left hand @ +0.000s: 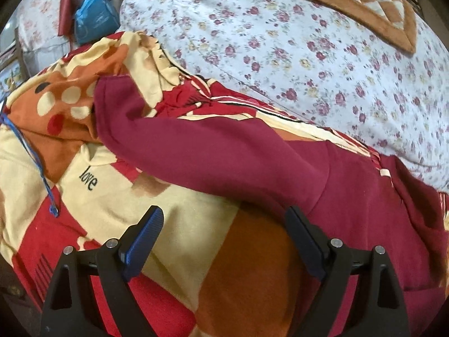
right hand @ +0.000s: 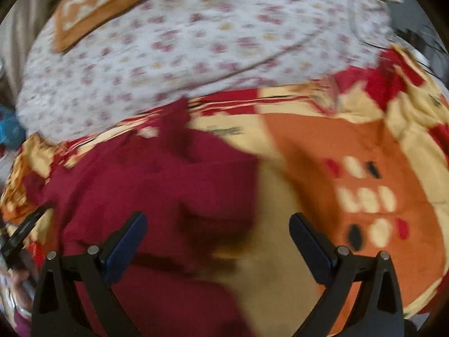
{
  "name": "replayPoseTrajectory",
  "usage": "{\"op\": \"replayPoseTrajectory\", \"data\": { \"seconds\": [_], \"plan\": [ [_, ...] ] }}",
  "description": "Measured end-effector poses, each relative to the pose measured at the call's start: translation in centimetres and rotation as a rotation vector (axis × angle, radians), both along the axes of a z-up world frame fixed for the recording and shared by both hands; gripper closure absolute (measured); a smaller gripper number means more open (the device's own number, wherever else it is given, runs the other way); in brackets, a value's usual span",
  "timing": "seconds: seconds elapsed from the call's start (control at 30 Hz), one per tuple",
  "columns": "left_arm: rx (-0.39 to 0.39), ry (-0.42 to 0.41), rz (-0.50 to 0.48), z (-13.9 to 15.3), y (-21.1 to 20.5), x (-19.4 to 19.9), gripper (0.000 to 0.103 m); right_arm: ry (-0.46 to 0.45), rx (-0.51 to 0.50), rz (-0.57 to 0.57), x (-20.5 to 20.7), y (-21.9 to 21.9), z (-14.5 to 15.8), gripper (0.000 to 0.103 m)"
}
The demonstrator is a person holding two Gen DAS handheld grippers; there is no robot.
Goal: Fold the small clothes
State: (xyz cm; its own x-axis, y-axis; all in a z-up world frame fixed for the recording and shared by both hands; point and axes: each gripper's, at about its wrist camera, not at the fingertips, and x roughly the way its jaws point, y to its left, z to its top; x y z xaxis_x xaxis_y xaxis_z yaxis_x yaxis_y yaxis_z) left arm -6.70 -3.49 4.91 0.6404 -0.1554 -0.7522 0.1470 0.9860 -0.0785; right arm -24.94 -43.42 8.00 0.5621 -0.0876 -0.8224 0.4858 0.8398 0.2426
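One maroon garment (left hand: pixel 252 165) lies on the bed, spread over a red, cream and orange blanket (left hand: pixel 196 224). The left view is sharp and shows what the other does not: a long sleeve (left hand: pixel 174 140) reaching away to the left, ending in a cuff (left hand: pixel 105 106) on the blanket's spotted orange patch, and the word "love" (left hand: pixel 88 181) printed on a cream patch just below it. A blue cord (left hand: pixel 31 154) trails over the blanket's left edge, and a blue bag (left hand: pixel 94 19) stands beyond the bed.

The right view is blurred. There the garment (right hand: pixel 157 185) is a bunched mass to the left, with bare blanket (right hand: pixel 364 168) to the right. At its left edge, a hand (right hand: pixel 19 283) and a dark tool part are dimly seen.

Behind the blanket in both views lies one white flowered quilt (left hand: pixel 294 56), with one brown-bordered checkered mat (left hand: pixel 362 0) on it.

There are two tools. The left tool (left hand: pixel 224 221) points forward low over the blanket, fingers spread wide, gripping nothing; its right finger (left hand: pixel 301 238) is at the garment's edge. The right tool (right hand: pixel 217 230) is likewise wide apart and empty, its left finger (right hand: pixel 126 244) over the maroon cloth, its right over cream blanket.
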Motion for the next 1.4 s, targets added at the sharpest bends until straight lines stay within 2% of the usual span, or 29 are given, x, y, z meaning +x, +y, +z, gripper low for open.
{"op": "replayPoseTrajectory", "data": {
  "seconds": [0.23, 0.4, 0.83, 1.1, 1.4],
  "plan": [
    [0.027, -0.038, -0.009, 0.5, 0.0, -0.1, 0.021, 0.017, -0.013, 0.113, 4.4, 5.9, -1.2, 0.0],
    [0.035, -0.03, -0.03, 0.4, -0.1, 0.0, 0.021, 0.016, -0.106, 0.133, 5.5, 8.7, -1.3, 0.0],
    [0.06, -0.068, -0.144, 1.2, -2.2, -1.6, 0.021, -0.009, -0.125, 0.189, 7.1, 11.7, -0.7, 0.0],
    [0.06, -0.066, -0.156, 1.0, -2.7, -1.5, 0.021, -0.026, -0.15, 0.165, 8.5, 12.5, -0.8, 0.0],
    [0.125, -0.106, -0.173, 0.8, -3.8, -1.5, 0.021, -0.011, -0.159, 0.202, 9.9, 13.8, -1.7, 0.0]
  ]
}}
